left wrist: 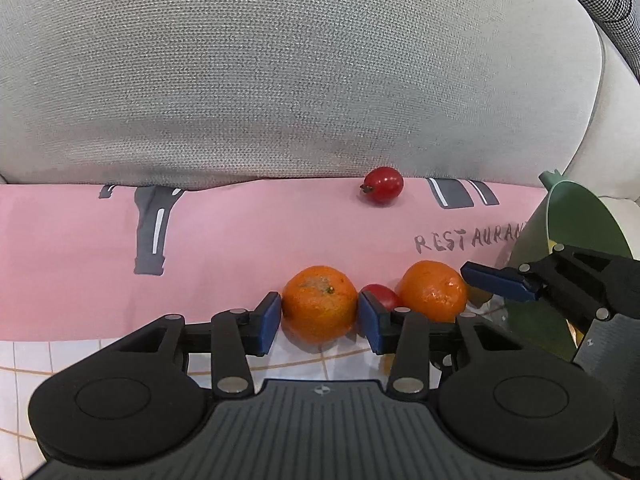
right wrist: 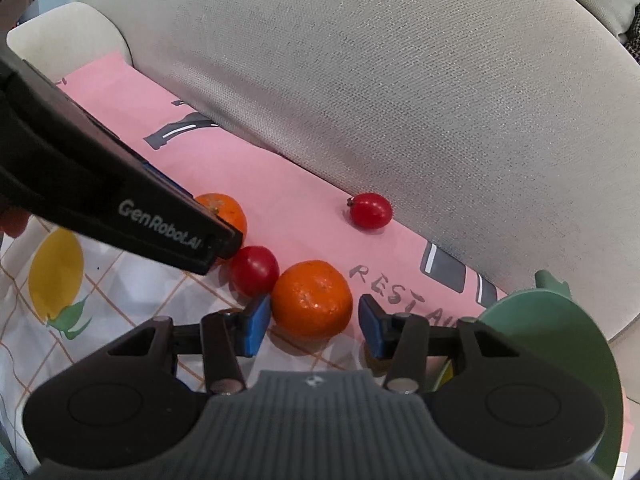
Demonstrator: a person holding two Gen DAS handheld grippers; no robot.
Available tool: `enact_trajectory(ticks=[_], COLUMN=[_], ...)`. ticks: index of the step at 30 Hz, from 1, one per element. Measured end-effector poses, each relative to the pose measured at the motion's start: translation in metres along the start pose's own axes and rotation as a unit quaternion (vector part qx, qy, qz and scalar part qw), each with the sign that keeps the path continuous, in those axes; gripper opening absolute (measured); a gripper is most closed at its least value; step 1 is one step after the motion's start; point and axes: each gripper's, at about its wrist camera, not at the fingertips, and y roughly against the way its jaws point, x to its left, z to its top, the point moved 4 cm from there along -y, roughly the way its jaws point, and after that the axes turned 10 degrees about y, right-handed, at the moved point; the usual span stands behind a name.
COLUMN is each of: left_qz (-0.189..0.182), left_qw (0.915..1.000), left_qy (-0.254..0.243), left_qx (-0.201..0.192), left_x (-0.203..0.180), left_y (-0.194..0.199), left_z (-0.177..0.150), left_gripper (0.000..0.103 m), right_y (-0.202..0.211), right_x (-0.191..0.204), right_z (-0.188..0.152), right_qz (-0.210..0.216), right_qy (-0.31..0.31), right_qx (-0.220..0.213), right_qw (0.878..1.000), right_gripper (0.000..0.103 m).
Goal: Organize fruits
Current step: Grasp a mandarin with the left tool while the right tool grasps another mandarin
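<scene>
Two black handheld claws with blue pads are working side by side over a tabletop covered by a pink printed cloth (left wrist: 240,240) and a white grid-patterned cloth with a yellow lemon print (right wrist: 56,280), set against a grey woven cushion (left wrist: 280,80).

The left claw (left wrist: 319,316) is bracketing a round orange mandarin (left wrist: 319,304); its blue pads (left wrist: 267,322) are sitting right at both sides of the fruit, and whether they are gripping it or merely touching cannot be told. In the right wrist view this same mandarin (right wrist: 224,214) is lying partly hidden behind the left claw's black body.

The right claw (right wrist: 310,326) is standing spread around a second round orange mandarin (right wrist: 312,300), the left pad just beside the peel and the right pad clearly apart from it. In the left wrist view only one blue-tipped finger (left wrist: 496,282) of the right claw is showing, next to that mandarin (left wrist: 434,290).

A small red cherry tomato (right wrist: 254,270) is resting between the two mandarins, close to both. A second red cherry tomato (left wrist: 383,185), its stem end pointing left, is lying well apart from them at the far edge of the pink cloth, near the cushion.

A green round plate (right wrist: 560,340) is sitting at the right, just beside the right claw.
</scene>
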Motion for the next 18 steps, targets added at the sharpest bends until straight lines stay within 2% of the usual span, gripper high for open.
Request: enact_trajectory(ticks=[6,11,18], left_qz=[0.000,-0.004,0.000], left_qw=[0.9999,0.9995,0.9997], left_qy=[0.010,0.029,0.023], left_qx=[0.004,0.012,-0.009], left_x=[0.000,0.004,-0.001], left_y=[-0.004,-0.001,0.024], left_z=[-0.001,-0.001,0.000], left_gripper=[0.049,0.048,0.048], right_y=[-0.002,0.001,0.020], right_x=[0.000,-0.004,-0.003], right_z=[0.001,0.002,0.008], right_qz=[0.000,0.000,-0.001], right_qy=[0.004,-0.002,0.005], right_qx=[0.001,0.003,-0.014], right_qw=[1.000,1.000,1.000], right_gripper=[0.046,0.041,0.041])
